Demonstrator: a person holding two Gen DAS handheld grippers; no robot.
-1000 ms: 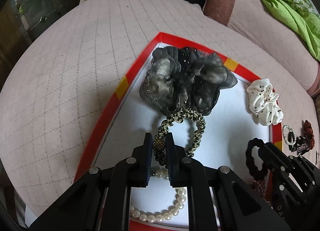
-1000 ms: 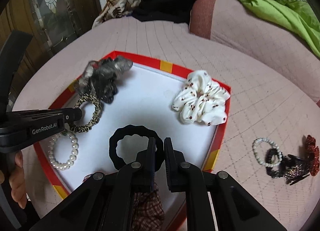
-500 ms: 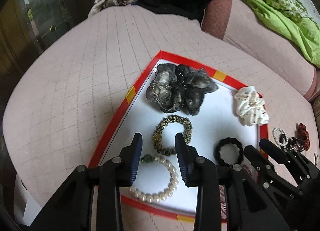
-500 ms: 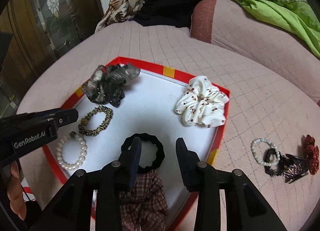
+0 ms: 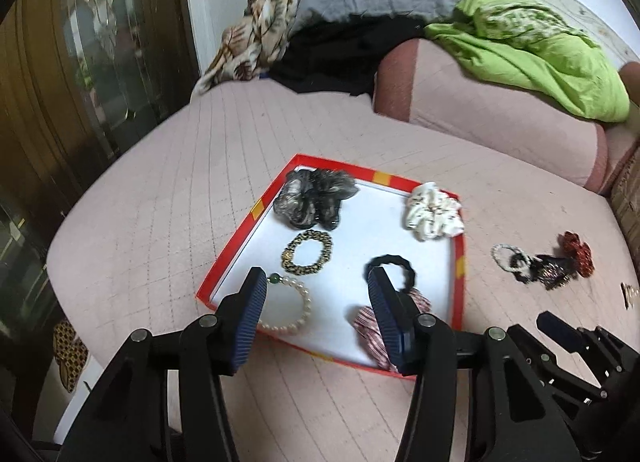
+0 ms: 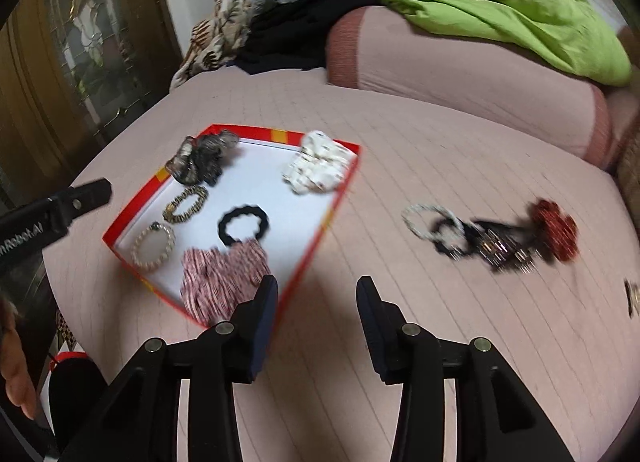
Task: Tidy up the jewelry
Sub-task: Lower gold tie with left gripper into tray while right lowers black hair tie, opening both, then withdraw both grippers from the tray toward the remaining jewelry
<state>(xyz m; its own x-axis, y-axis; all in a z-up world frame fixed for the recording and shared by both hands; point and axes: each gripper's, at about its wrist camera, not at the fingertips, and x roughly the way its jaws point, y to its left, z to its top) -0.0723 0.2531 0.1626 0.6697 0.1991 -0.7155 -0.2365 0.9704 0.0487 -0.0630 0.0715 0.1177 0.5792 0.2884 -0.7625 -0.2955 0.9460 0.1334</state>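
Observation:
A red-rimmed white tray (image 5: 236,246) (image 6: 320,238) lies on the pink quilted seat. In it are a grey-black scrunchie (image 5: 316,197) (image 6: 202,157), a white dotted scrunchie (image 5: 432,211) (image 6: 318,167), a gold-black bracelet (image 5: 307,253) (image 6: 186,203), a pearl bracelet (image 5: 296,310) (image 6: 154,246), a black hair tie (image 5: 394,272) (image 6: 243,223) and a red plaid scrunchie (image 5: 370,330) (image 6: 222,276). My left gripper (image 5: 318,316) is open and empty above the tray's near edge. My right gripper (image 6: 316,304) is open and empty over the seat, right of the tray.
A loose pile lies right of the tray: a white bead bracelet (image 6: 420,219) (image 5: 504,256), a dark clip (image 6: 500,248) (image 5: 544,270) and a red flower piece (image 6: 556,229) (image 5: 576,258). Pink bolster (image 6: 460,73), green cloth (image 6: 520,5), wooden door (image 6: 60,61).
Both grippers opened, letting go of the gold-black bracelet and black hair tie, and pulled back and up from the tray. The right gripper has swung to the right.

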